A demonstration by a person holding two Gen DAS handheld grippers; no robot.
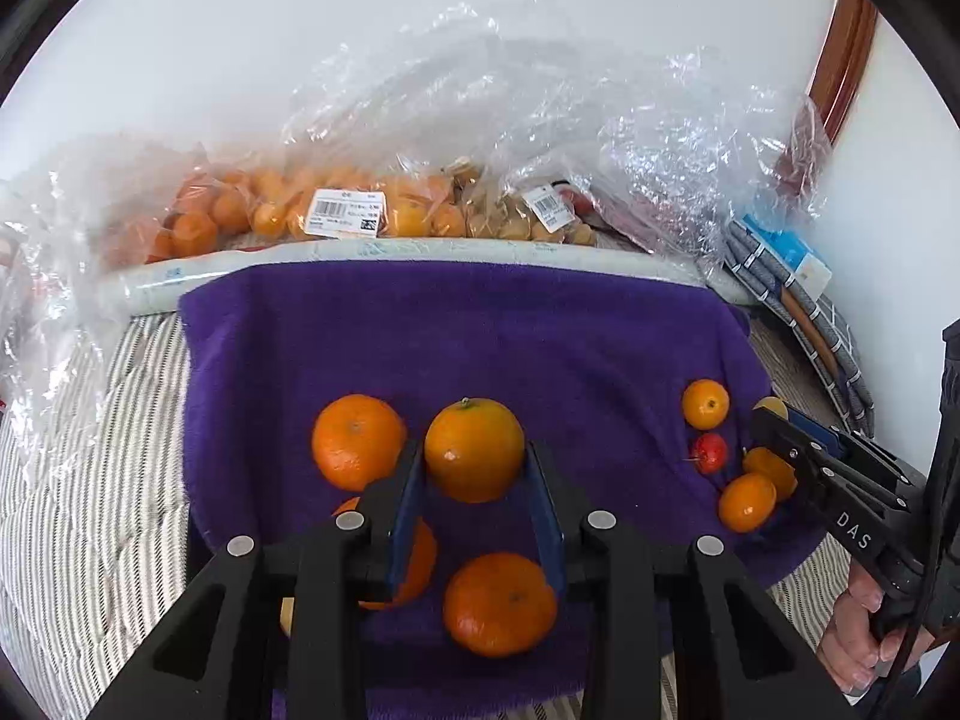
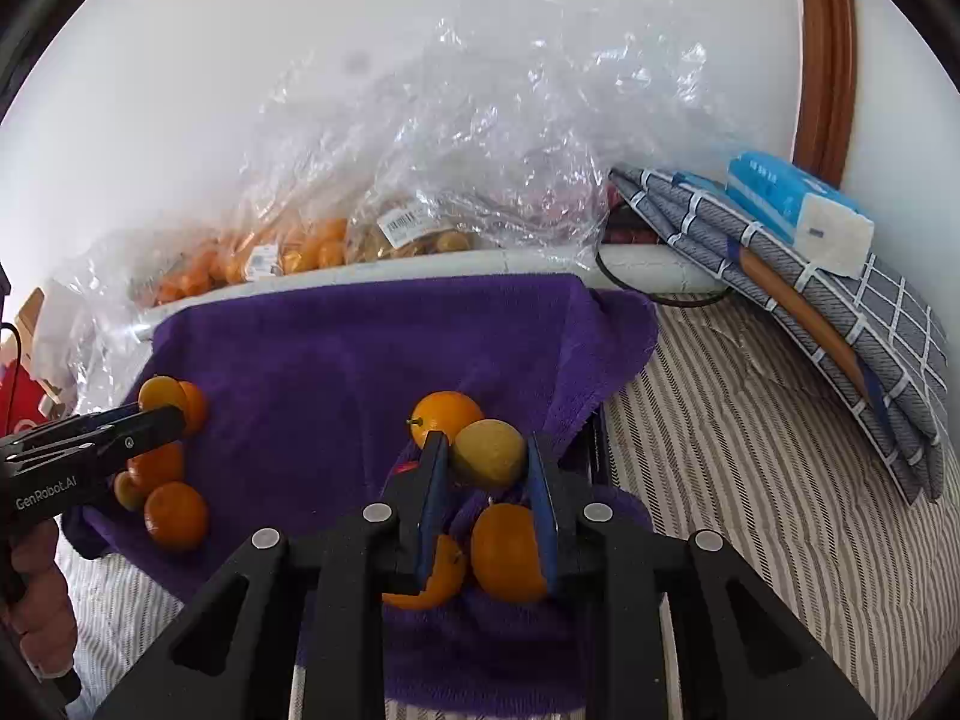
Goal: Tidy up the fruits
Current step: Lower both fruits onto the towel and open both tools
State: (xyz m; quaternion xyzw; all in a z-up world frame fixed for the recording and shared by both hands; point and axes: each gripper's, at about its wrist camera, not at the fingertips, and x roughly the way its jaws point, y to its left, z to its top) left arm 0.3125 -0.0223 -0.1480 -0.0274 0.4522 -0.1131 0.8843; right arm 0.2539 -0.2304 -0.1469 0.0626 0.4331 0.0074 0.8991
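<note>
A purple towel point(image 1: 480, 330) lies on a striped bed. My left gripper point(image 1: 474, 468) is shut on a large orange point(image 1: 474, 450) above the towel's left group, with other large oranges point(image 1: 358, 441) point(image 1: 500, 603) beside and below it. My right gripper point(image 2: 487, 459) is shut on a small yellow fruit point(image 2: 489, 453) over the right group of small oranges point(image 2: 444, 414) point(image 2: 507, 552). In the left wrist view the right gripper point(image 1: 774, 420) sits by small oranges point(image 1: 705, 404) and a red fruit point(image 1: 710, 452). The left gripper point(image 2: 156, 414) shows at the right wrist view's left.
Clear plastic bags of oranges point(image 1: 270, 210) and other fruit point(image 1: 528, 216) lie along the wall behind a white roll point(image 1: 420, 252). A folded checked cloth point(image 2: 840, 324) with a blue tissue pack point(image 2: 792, 204) lies at the right. A striped bedsheet point(image 2: 750, 450) surrounds the towel.
</note>
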